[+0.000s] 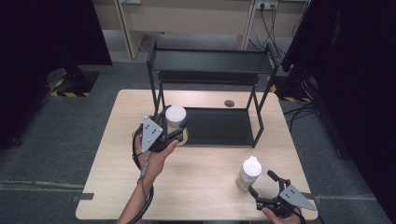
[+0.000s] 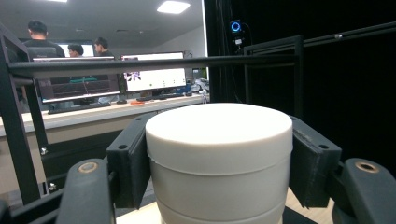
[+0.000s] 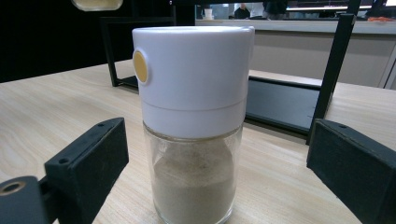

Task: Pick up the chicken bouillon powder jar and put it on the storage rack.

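Observation:
My left gripper (image 1: 180,129) is shut on a white-lidded jar (image 1: 175,117), held above the table beside the left legs of the black two-tier rack (image 1: 210,65). In the left gripper view both pads clamp the jar's white lid (image 2: 218,135) from either side. A second jar (image 1: 248,172) with a white cap and pale powder inside stands on the table at the front right. My right gripper (image 1: 266,186) is open just behind it. In the right gripper view that jar (image 3: 194,116) stands between the spread jaws, with a gap on each side.
The rack's lower shelf (image 1: 219,126) lies flat on the wooden table (image 1: 196,186), and its upper shelf sits high at the back. A small round grommet (image 1: 229,103) is set in the tabletop under the rack. Dark curtains flank the table.

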{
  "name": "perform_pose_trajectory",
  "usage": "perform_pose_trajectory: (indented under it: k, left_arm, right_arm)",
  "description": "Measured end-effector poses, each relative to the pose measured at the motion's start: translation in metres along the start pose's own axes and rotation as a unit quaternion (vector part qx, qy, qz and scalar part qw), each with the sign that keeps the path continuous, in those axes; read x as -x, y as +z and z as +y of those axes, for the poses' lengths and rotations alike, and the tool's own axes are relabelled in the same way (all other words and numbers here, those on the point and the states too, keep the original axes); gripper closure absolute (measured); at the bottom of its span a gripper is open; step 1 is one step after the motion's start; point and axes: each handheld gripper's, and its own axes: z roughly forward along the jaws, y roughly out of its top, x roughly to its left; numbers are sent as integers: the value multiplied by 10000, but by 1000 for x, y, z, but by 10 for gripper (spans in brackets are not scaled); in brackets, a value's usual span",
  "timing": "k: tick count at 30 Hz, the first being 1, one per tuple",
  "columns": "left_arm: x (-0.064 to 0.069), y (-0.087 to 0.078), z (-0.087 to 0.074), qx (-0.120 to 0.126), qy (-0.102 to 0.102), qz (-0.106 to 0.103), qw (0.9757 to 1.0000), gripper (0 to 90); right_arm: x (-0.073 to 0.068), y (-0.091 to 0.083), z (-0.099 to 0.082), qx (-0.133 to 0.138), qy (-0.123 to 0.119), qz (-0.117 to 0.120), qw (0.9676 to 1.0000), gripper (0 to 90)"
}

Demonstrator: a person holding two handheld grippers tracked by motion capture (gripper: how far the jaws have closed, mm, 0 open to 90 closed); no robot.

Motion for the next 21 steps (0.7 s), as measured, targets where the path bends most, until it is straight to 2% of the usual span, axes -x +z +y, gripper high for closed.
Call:
perform_pose_trajectory:
  k: [21]
  left_arm:
    - [-5, 12, 22, 96, 26, 74, 9999, 329]
  right_arm:
    - [0, 0, -1, 19, 28, -20, 10000, 56]
